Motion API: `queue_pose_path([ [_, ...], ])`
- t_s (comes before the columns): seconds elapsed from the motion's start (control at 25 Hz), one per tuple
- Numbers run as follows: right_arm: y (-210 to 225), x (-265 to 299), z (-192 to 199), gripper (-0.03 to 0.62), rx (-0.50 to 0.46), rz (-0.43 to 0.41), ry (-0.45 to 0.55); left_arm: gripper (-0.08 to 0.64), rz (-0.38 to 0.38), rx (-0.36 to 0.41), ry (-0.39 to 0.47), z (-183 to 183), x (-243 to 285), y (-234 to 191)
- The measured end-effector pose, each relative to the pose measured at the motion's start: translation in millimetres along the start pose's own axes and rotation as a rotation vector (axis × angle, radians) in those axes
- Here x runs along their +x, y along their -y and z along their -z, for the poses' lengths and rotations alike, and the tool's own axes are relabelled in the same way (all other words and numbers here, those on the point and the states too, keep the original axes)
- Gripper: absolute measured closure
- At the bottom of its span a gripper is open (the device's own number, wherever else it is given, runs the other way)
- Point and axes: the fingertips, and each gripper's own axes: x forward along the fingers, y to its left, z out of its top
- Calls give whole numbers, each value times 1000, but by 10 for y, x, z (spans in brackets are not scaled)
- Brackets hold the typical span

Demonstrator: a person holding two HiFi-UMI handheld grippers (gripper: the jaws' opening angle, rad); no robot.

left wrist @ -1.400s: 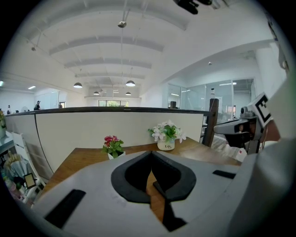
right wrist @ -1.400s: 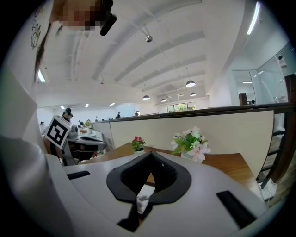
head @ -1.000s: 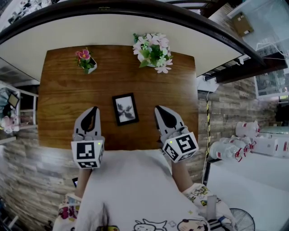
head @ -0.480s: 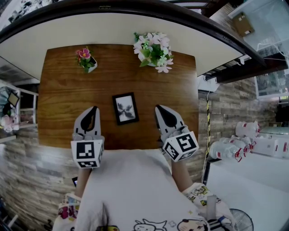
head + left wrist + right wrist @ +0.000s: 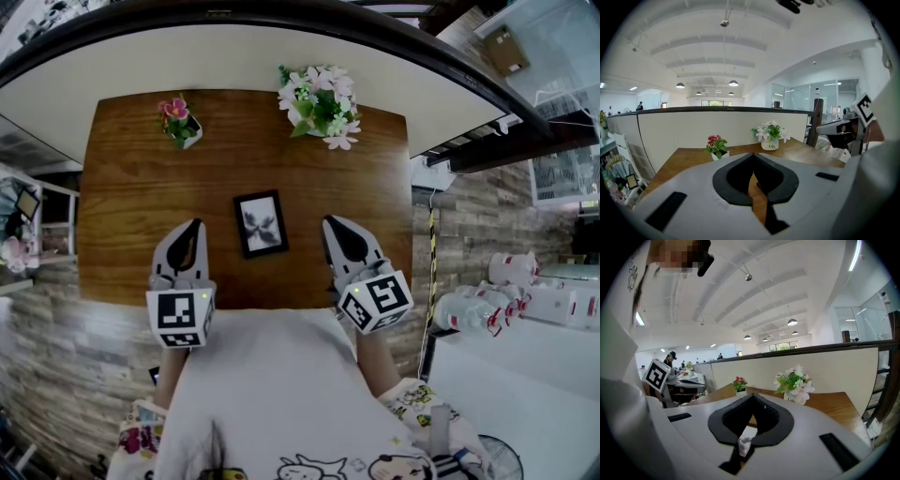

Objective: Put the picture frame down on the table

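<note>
While centred on table (image 5: 122, 187), frame (image 5: 260, 223) edge-clear

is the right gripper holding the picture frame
No, the picture frame sits on the table, apart from the shut right gripper.

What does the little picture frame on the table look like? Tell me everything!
The picture frame is a small rectangle, taller than wide, with a thin black border, a white mat and a dark picture inside, maybe leaves. It seems to lie flat, face up, slightly askew, near the middle of the brown wooden table. Only the table touches it; the left tool and right tool sit either side, apart from it.
</note>
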Motion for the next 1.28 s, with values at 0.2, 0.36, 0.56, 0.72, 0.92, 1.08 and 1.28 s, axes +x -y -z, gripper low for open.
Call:
queue_pose_path([
  [0.2,-3,6,7,592,-1,0,-2,555,8,6,-6,26,-3,-8],
  [0.36,-5,5,14,592,-17,5,-14,555,14,5,-5,29,-11,-13],
  [0.56,-13,11,24,592,-17,1,-11,555,43,-4,5,22,-8,14],
  [0.72,-15,9,27,592,-20,-1,-14,555,66,-12,10,2,-15,44],
  [0.92,-8,-11,46,593,-18,4,-13,555,88,-16,16,-8,-19,58],
  [1.08,-10,-6,59,594,-10,8,-11,555,99,-6,16,-52,0,43],
  [1.28,6,-10,67,593,-8,22,1,555,125,40,26,-110,90,51],
])
